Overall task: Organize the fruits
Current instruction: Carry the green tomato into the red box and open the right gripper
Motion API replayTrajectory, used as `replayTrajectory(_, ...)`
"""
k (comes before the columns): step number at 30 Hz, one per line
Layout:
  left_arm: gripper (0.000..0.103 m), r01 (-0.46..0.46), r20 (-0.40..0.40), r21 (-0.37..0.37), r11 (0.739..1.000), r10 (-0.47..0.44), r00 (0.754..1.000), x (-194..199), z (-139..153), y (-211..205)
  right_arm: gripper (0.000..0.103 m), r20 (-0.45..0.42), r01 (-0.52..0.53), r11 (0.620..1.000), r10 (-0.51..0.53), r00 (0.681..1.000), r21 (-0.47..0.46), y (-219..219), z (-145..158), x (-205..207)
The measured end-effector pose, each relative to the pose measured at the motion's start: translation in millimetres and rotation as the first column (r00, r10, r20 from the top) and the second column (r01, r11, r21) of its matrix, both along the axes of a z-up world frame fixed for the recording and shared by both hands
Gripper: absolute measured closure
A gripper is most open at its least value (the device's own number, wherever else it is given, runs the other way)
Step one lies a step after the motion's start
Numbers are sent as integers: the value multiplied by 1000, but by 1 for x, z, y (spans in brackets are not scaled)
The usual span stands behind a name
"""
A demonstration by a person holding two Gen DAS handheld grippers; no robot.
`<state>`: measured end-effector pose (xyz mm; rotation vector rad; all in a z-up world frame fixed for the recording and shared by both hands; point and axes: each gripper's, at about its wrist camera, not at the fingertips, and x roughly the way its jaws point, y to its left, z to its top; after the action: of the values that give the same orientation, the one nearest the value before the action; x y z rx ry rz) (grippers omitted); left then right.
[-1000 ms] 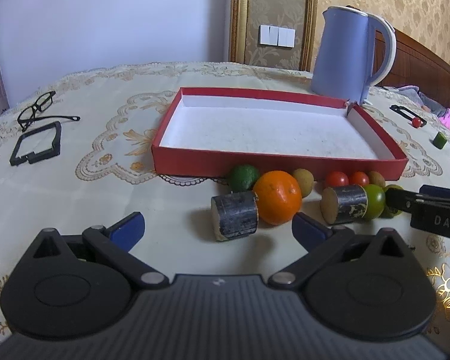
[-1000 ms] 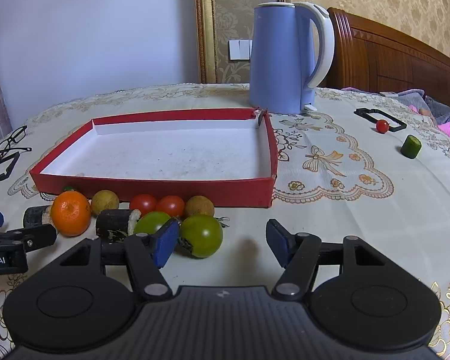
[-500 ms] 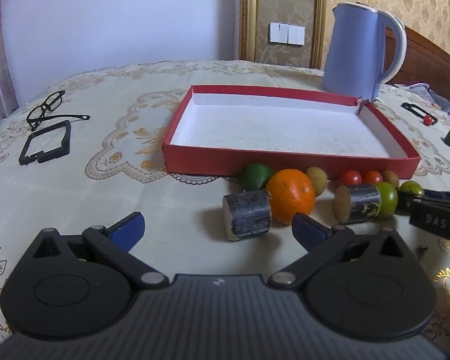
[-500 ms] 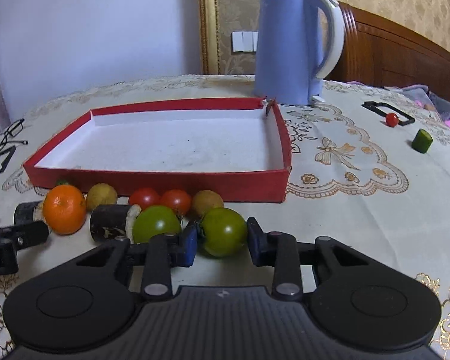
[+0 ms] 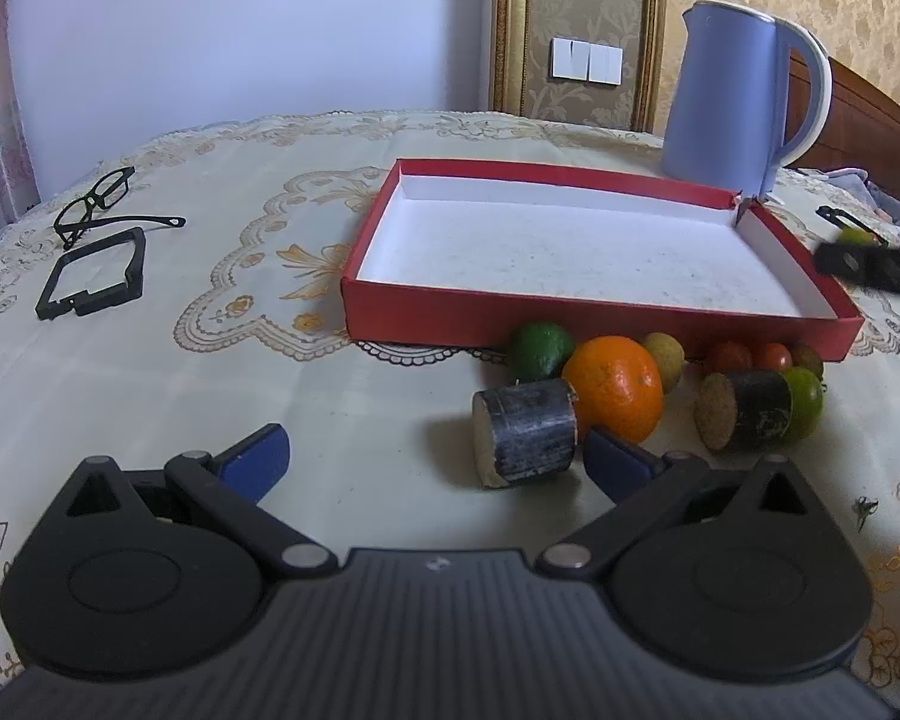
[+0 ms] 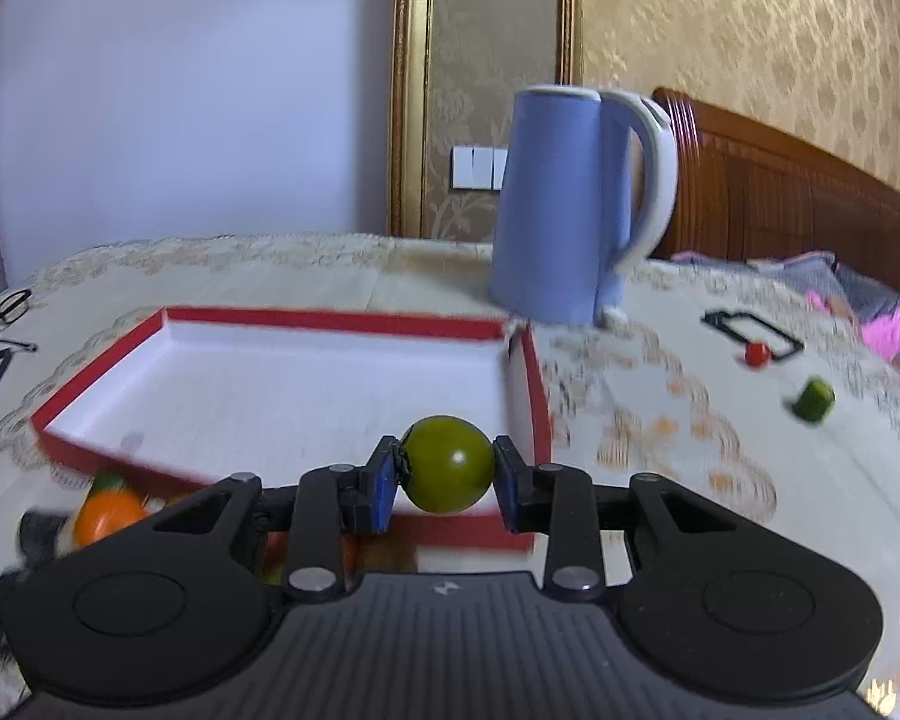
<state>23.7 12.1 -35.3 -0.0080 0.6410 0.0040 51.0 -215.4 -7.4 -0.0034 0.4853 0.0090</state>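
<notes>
Right gripper: clamped on green tomato, a pad pressed on each side; tomato held up off the surface, seen in front of the box's near right corner, lower centre of right view.
Left gripper: jaws wide apart, nothing btwn them; low over the surface, bottom of left view.
Red box: shallow, white inside, no fruit in it; centre of left view.
Fruit row: on the surface along the box's near wall.
Lime: leftmost, touching the wall.
Orange: just right of the lime, nearer the camera.
Small yellow-brown fruit: behind the orange.
Two red tomatoes: side by side, right of that.
Brownish fruit: at the row's right end.
Green fruit: against right dark cylinder.
Dark cylinders: two, lying on their sides; left one touching the orange, right one lower right.
Kettle: blue, upright, behind the box's far right corner.
Glasses: far left of left view; black frame piece just below them.
Right view extras: small red fruit on a black frame, green chunk near it, right edge; view blurred.
</notes>
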Motion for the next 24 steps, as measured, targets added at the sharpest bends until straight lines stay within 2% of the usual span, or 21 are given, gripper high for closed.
replayTrajectory(4, 0, 6, -1, -3, 1000, -6, 1000, 1, -1, 1, 71, -2, -3, 999, 3, 1000, -32, 9, 1, 35)
replayTrajectory(10, 0, 18, -5, 4, 1000, -18, 1000, -2, -5, 5, 71, -84, -11, 997, 5, 996, -71, 22, -18, 82)
replayTrajectory(18, 0, 25, 5, -16, 1000, -25, 1000, -4, -5, 9, 71, -146, -1, 998, -9, 989, -68, 25, -39, 98)
replayTrajectory(22, 0, 26, 10, -25, 999, -26, 1000, -5, -4, 11, 70, -134, 2, 997, -13, 991, -77, 27, -40, 99)
replayTrajectory(24, 0, 27, 12, -29, 999, -27, 1000, -7, -4, 12, 69, -135, -2, 999, -5, 991, -52, 24, -40, 97)
